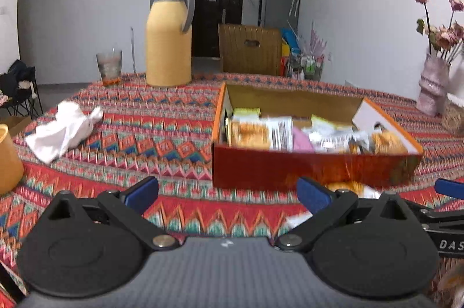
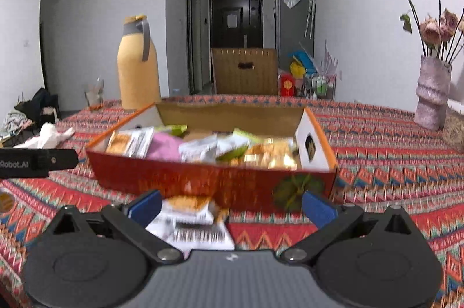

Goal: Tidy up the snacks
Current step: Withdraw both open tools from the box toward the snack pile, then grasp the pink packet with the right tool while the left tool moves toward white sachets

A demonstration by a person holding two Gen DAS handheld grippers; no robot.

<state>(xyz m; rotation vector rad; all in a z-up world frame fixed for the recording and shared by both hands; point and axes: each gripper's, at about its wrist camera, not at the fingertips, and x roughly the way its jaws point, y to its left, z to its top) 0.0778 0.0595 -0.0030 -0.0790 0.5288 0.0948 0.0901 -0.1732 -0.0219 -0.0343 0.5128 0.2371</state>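
Two grippers: both spread wide, nothing gripped.
L gripper: hovered over patterned tablecloth, just short of the box; blue pads w/ only cloth between them.
R gripper: fingers apart, a loose snack packet lay flat on the cloth between them, nearer the left finger; contact unclear, pic blurred.
Box: red cardboard, open top, mid-table, just beyond both grippers; held approx. half a dozen snack packets, incl. a pink one.
Crumpled tissue: left of box, well apart.
Far edge: yellow thermos jug, glass beside it; vase w/ dried flowers at right.
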